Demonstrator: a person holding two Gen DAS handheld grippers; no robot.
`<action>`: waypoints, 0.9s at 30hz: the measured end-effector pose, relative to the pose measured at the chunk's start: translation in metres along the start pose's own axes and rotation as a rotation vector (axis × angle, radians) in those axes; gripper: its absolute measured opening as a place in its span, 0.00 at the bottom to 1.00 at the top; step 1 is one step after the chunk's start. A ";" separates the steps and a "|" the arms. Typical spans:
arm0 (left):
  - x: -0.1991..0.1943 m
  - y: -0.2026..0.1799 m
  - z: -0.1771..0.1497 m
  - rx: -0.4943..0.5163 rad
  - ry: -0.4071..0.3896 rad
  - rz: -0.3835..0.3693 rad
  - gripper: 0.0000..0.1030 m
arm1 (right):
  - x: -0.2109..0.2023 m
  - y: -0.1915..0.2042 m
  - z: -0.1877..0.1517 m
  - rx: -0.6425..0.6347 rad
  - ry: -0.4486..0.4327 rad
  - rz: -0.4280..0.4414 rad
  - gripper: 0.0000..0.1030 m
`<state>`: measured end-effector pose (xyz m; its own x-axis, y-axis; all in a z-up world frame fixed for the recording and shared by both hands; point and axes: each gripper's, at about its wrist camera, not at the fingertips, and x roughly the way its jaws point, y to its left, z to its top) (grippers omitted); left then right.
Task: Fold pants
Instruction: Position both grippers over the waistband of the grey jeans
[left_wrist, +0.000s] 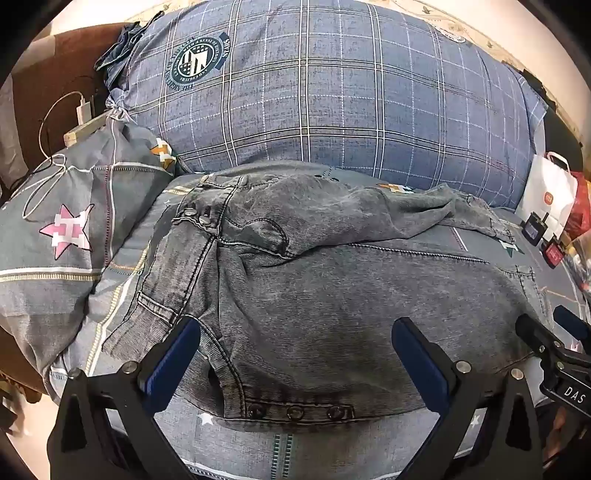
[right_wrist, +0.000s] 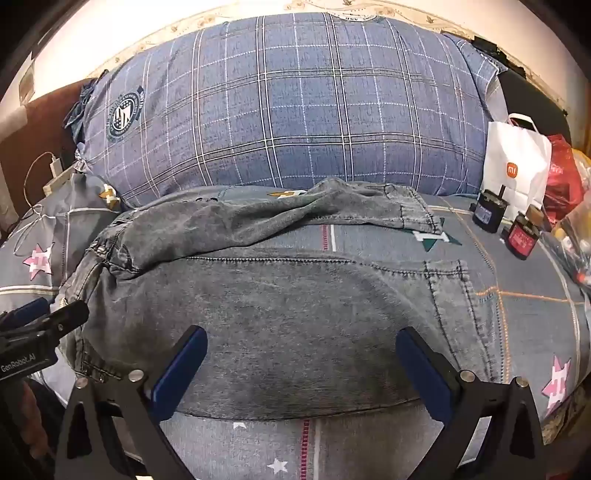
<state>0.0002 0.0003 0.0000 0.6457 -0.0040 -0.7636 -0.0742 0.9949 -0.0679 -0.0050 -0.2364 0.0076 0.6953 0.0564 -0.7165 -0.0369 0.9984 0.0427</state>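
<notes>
**Both grippers spread over the jeans**

My left gripper (left_wrist: 295, 354) hangs over the waistband end of the grey pants (left_wrist: 332, 295), jaws spread wide, gripping nothing. My right gripper (right_wrist: 301, 365) does likewise above the near leg. The pants lie across the star-print bedsheet (right_wrist: 369, 450), in front of a blue plaid pillow (right_wrist: 295, 110).

Bed (right_wrist: 369, 435): covered by grey sheet with star prints and stitched lines.
Pants (right_wrist: 295, 314): grey denim, spread across bed's middle, one leg bunched toward far side.
Plaid pillow (right_wrist: 288, 110): large, blue, at far side, behind pants.
Grey cushion (left_wrist: 62, 229): left of pants.
White bag (right_wrist: 517, 166): far right, near two small dark boxes (right_wrist: 489, 216).
</notes>
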 end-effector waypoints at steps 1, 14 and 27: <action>0.000 0.001 0.000 0.000 0.003 -0.003 1.00 | 0.000 0.000 0.000 0.004 0.001 0.005 1.00; 0.000 -0.002 -0.006 0.015 0.004 0.012 1.00 | 0.000 0.000 -0.009 0.012 0.003 0.004 1.00; 0.003 0.001 -0.006 -0.007 0.007 0.015 1.00 | -0.001 0.002 -0.006 -0.001 0.002 -0.018 1.00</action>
<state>-0.0022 0.0008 -0.0065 0.6392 0.0100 -0.7689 -0.0889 0.9942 -0.0610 -0.0102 -0.2342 0.0039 0.6944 0.0384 -0.7186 -0.0249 0.9993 0.0294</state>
